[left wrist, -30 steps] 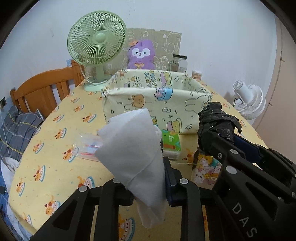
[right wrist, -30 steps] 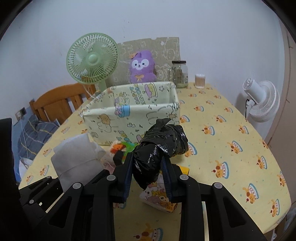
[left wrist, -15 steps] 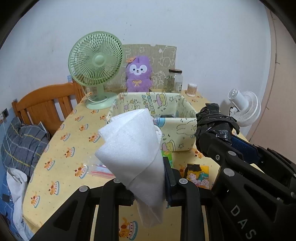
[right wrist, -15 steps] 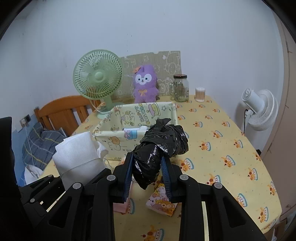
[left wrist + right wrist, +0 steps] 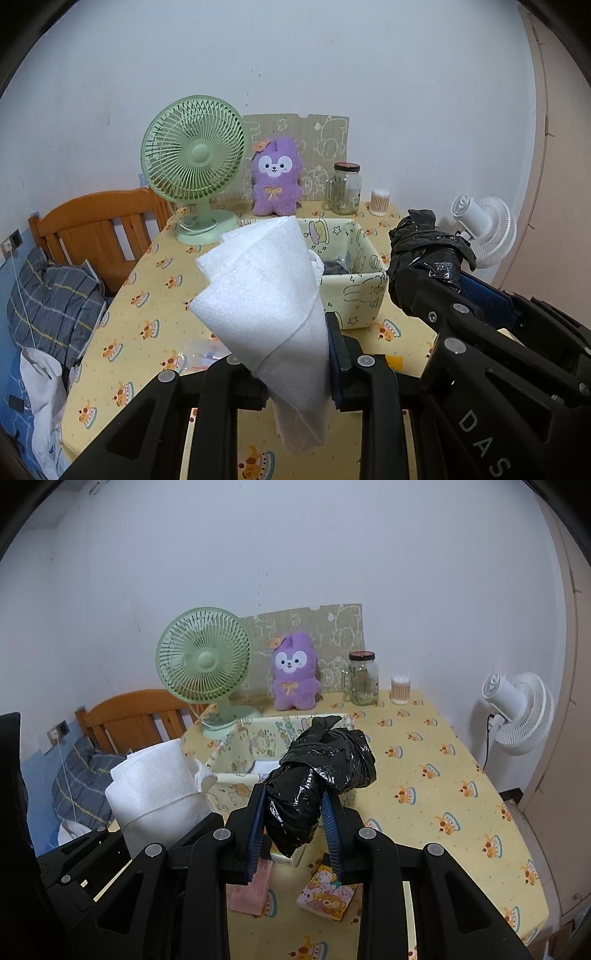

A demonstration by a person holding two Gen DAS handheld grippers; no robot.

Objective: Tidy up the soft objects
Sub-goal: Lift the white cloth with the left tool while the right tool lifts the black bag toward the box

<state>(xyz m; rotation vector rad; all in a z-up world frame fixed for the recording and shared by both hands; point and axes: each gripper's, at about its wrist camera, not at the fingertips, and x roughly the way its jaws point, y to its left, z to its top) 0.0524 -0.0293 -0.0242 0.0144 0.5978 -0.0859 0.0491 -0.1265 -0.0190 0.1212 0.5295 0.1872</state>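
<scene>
Item pair, both tilted downward above the table [image 5: 436, 775] short of the fabric bin [image 5: 364, 295]: left gripper [image 5: 291, 373] clamped on white foam sheet [image 5: 266, 295], right gripper [image 5: 293, 834] clamped on black plastic bundle [image 5: 317, 779].

Showing a yellow tablecloth [image 5: 436, 775] printed all over with small orange and white cartoon cakes. Showing a pale yellow fabric box [image 5: 354, 295] patterned with pastel cartoon animals and stars. Gleaming glossy black on the crumpled plastic bag [image 5: 321, 775]; staying plain white on the foam sheet [image 5: 266, 295]. Standing pale green, the desk fan [image 5: 194, 158] at the tabletop's far edge, beside a purple plush toy [image 5: 276, 177] wearing a yellow bow.
</scene>
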